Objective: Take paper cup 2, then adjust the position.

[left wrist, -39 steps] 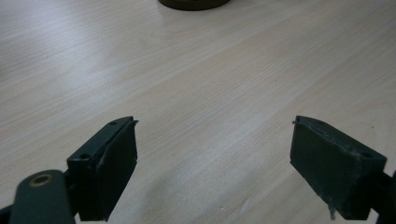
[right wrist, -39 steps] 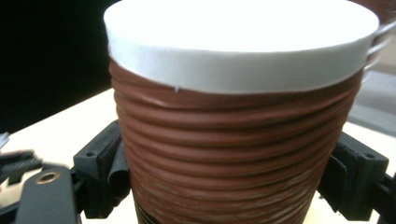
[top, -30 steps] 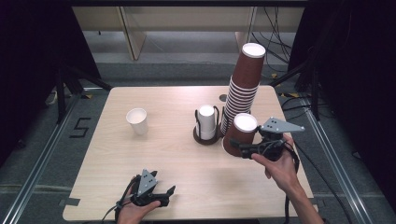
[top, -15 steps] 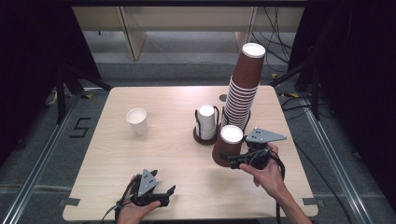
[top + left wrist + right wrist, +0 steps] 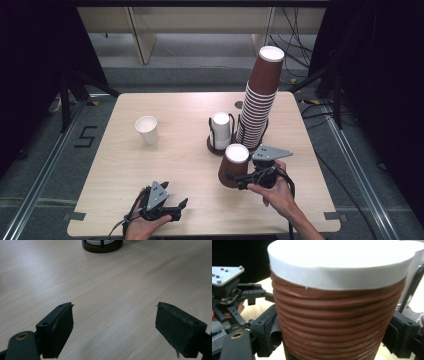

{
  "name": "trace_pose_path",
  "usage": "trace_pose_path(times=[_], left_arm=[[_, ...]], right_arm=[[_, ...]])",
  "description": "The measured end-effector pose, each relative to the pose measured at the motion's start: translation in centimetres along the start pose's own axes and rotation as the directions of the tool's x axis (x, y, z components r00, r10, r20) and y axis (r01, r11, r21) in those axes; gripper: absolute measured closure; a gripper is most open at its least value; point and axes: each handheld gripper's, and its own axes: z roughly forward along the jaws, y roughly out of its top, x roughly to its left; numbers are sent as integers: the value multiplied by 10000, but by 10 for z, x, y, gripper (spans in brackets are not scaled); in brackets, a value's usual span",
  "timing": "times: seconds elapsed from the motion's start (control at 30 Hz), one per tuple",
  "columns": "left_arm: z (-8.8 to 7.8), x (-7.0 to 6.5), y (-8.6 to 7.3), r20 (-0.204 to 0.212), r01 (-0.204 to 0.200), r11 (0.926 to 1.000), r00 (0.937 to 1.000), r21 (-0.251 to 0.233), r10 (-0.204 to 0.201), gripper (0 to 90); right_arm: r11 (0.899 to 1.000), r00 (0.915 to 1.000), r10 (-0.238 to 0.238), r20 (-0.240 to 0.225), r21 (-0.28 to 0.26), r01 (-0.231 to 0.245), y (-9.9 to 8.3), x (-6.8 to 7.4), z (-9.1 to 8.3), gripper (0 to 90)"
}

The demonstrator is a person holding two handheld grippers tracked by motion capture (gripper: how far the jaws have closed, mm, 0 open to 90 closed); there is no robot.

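A brown ribbed paper cup (image 5: pixel 234 166) is upside down, white base up, with my right gripper (image 5: pixel 233 178) shut on its lower wall. In the right gripper view the cup (image 5: pixel 337 315) sits between both pads (image 5: pixel 270 332). It hangs slightly tilted just in front of the tall stack of brown cups (image 5: pixel 260 107), low over the table; I cannot tell whether it touches the wood. My left gripper (image 5: pixel 179 210) rests near the front edge, open, and in its own view my left gripper (image 5: pixel 115 325) has only bare wood between its jaws.
A round holder with a stack of white cups (image 5: pixel 220 131) stands left of the brown stack; its base (image 5: pixel 102 246) shows far ahead in the left gripper view. A single white cup (image 5: pixel 147 130) stands upright at the table's left. Table edge (image 5: pixel 200 234) is close to both hands.
My right gripper has carried the brown cup down and to the left, away from the tall stack and toward the table's front. The left gripper has stayed where it was.
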Motion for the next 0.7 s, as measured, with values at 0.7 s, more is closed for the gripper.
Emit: trace_pose_path(times=[0.7], left_arm=[[-4,-1,2,306,86,9992,9995,-399,-74,146]], right_arm=[[9986,9986,-295,-439,420,313,-11,15,18,165]])
